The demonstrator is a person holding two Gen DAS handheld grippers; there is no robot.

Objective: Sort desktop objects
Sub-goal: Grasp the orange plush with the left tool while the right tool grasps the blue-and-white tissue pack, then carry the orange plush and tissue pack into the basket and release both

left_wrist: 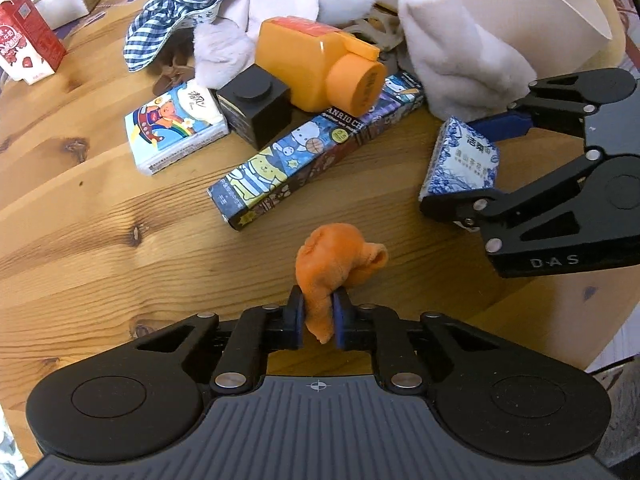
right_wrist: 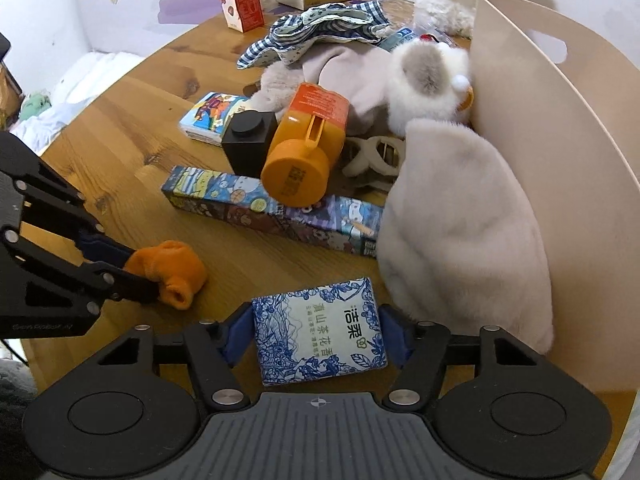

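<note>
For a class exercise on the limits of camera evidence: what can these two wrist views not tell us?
- Beige bin: its inside, hidden by its own wall in both views.
- Long cartoon box: middle covered by the orange bottle.
- Red carton: cut off by the left wrist view's edge.

In the left wrist view, the long carton lies mid-frame on the table. The bottle rests behind it, a tissue pack at left.
</note>
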